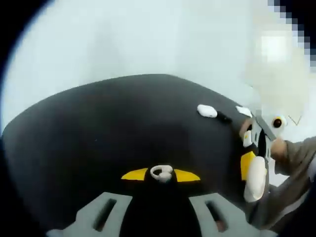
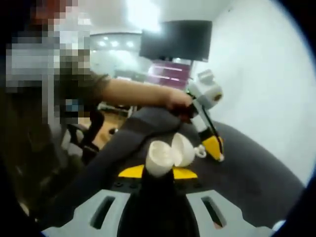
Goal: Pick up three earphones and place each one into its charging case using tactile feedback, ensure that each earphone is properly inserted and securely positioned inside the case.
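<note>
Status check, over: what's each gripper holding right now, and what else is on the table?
Left gripper shut on a white earphone. Right gripper shut on an open white charging case. Another white case lies farther back on the black table. Nothing between them.

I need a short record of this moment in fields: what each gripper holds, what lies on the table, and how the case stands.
surface: round black table
left gripper: shut on small white earphone, yellow tips on both sides of it
right gripper: shut on white oval charging case
case state: lid open, hinged like a shell
on table: another white case, closed, near the far edge
earphone and open case: apart, not yet inserted
</note>
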